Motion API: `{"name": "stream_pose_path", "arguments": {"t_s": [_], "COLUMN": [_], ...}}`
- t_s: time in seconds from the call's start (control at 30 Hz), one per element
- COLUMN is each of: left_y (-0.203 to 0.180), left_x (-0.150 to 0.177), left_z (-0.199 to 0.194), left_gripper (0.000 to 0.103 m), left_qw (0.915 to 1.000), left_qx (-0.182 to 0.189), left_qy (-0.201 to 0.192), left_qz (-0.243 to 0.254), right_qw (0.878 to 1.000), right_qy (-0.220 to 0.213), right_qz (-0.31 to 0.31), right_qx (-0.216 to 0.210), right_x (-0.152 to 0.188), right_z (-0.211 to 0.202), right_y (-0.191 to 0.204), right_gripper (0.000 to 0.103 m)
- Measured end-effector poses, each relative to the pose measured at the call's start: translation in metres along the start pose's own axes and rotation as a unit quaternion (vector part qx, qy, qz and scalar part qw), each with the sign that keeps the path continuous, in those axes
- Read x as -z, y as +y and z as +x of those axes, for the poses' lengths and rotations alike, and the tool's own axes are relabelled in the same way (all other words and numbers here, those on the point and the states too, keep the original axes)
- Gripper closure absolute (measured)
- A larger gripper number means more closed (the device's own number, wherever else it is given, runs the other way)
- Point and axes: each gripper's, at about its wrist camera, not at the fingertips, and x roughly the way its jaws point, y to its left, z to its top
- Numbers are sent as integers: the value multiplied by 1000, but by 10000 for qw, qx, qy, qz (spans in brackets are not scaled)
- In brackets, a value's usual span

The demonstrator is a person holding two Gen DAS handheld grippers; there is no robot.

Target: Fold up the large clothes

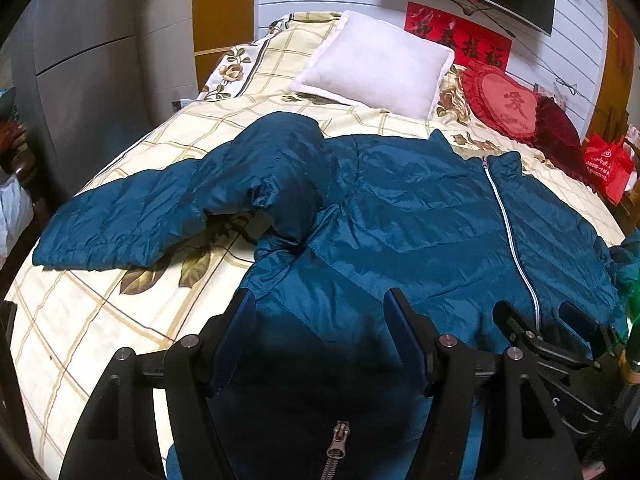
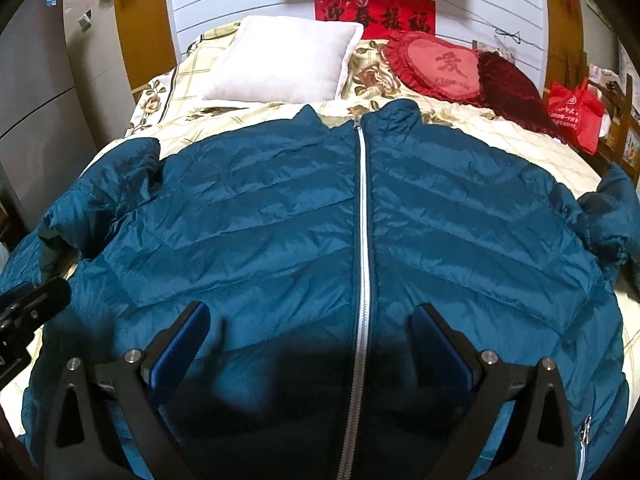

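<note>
A teal puffer jacket (image 2: 280, 216) lies front up on the bed, zipped shut with a white zipper (image 2: 362, 240), its collar toward the pillows. Its sleeve (image 1: 120, 224) stretches out to the left, bunched at the shoulder. In the left wrist view my left gripper (image 1: 320, 306) hovers open over the jacket's lower left part, above a pocket zipper pull (image 1: 338, 440). My right gripper (image 2: 312, 316) is open too, its fingers straddling the white zipper near the hem. Each gripper shows in the other's view: the right gripper (image 1: 540, 316) and the left gripper (image 2: 36, 296).
The bed (image 1: 100, 320) has a cream checked floral cover. A white pillow (image 2: 280, 64), a red heart cushion (image 2: 436, 66) and a dark red cushion (image 2: 508, 84) lie at its head. A red bag (image 2: 574, 114) stands at the right, a grey cabinet (image 2: 36, 92) at the left.
</note>
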Motion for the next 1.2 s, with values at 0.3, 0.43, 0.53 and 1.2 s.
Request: {"name": "stream_pose_path", "arguments": {"t_s": [0.3, 0.43, 0.53, 1.2], "left_y": [34, 69, 103, 307], "left_x": [-7, -12, -13, -15], "left_z": [-10, -10, -6, 58], "left_gripper": [56, 56, 56, 54], "left_qw": [9991, 9961, 9915, 9000], "left_qx": [-73, -336, -537, -1593], "left_qy": [-83, -82, 25, -12], "left_qz": [-400, -815, -1184, -4058], "right_qw": [9998, 9998, 9998, 9993], "right_qy": [84, 133, 109, 274], "right_qz": [-77, -71, -120, -241], "right_qx": [160, 106, 97, -28], "right_x": [2, 2, 2, 4], "right_z": [5, 6, 5, 11], "right_y": [3, 3, 5, 11], "right_gripper": [0, 0, 0, 0]}}
